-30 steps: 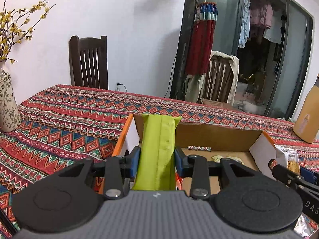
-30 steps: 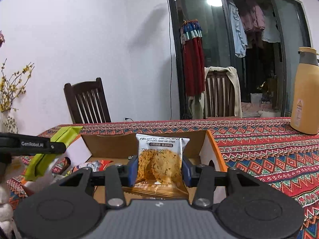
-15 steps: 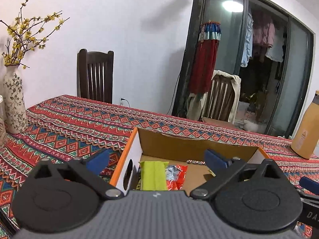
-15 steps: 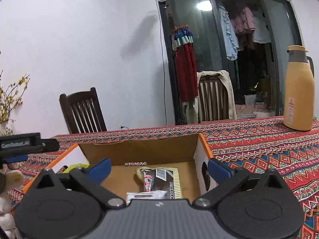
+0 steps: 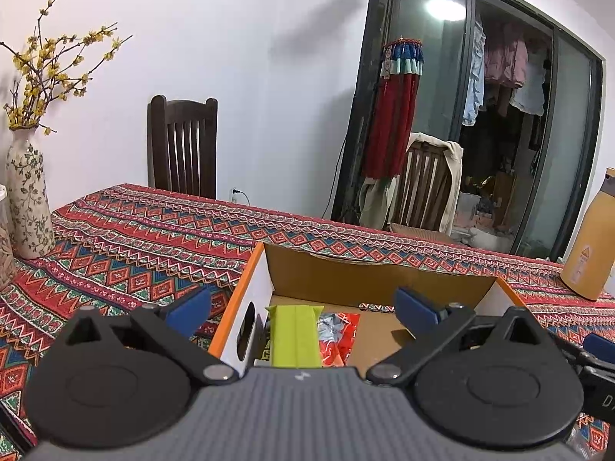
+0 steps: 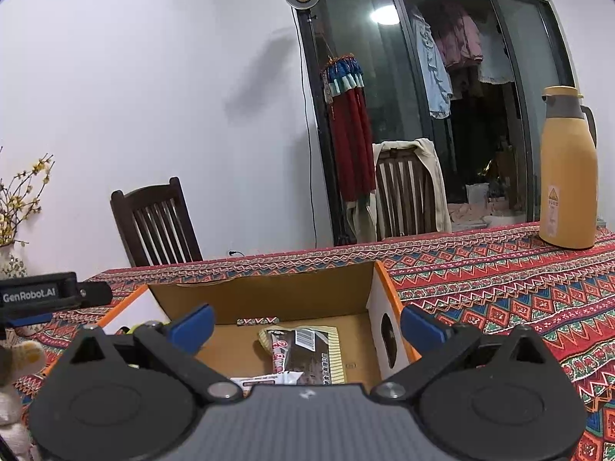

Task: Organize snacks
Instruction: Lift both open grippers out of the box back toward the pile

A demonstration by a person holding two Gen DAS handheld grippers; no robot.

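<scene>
Patterned tablecloth [image 5: 127, 246] across the whole table, with an open cardboard box [image 5: 369, 272] near its front edge. Yellow flask [image 6: 568, 176] upright far right on the cloth, well apart from the box; flowered vase [image 5: 27, 196] at far left. Two dark chairs [image 5: 182, 146] behind the table. Left gripper [image 5: 303, 309] above the box's left end, jaws spread wide, just opened, nothing between the blue pads [image 5: 190, 309]. Right gripper [image 6: 307, 324] above the box's right end, jaws equally wide, just opened, likewise empty. Inside the box: green packet [image 5: 295, 340] flat on the floor beside the left wall, red wrapper [image 5: 344, 336] just to its right; brown packet [image 6: 303, 355] flat near the right wall, white packet [image 6: 265, 379] touching its near edge, mostly hidden by the gripper body; small striped strip [image 6: 256, 321] against the back wall. Oval handle hole [image 6: 388, 342] in the right wall.
</scene>
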